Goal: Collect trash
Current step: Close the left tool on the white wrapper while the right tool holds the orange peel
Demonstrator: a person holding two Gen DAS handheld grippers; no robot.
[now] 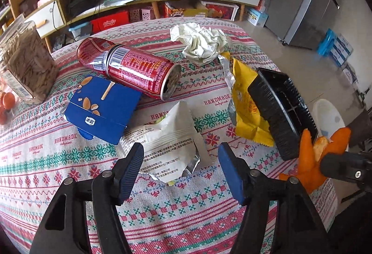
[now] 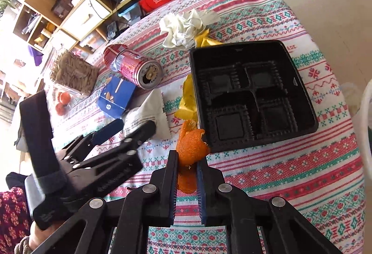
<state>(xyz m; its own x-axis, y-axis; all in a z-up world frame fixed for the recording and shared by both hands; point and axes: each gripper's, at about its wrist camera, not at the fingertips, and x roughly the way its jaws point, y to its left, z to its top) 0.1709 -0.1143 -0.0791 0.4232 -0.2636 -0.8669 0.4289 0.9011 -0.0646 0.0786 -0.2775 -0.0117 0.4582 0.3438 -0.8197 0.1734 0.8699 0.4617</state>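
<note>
Right tongs (image 2: pixel 187 161) pinch orange peel (image 2: pixel 191 144) beside the black tray (image 2: pixel 302 91); left tongs (image 1: pixel 181 161) gape empty over the white wrapper (image 1: pixel 167 137).

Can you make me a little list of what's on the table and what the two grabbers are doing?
left hand-held gripper: open, over white wrapper
right hand-held gripper: shut on orange peel
black tray: empty, on tablecloth
red cans: two, lying down
blue box: beside cans
crumpled paper: far side
yellow wrapper: partly under tray
</note>
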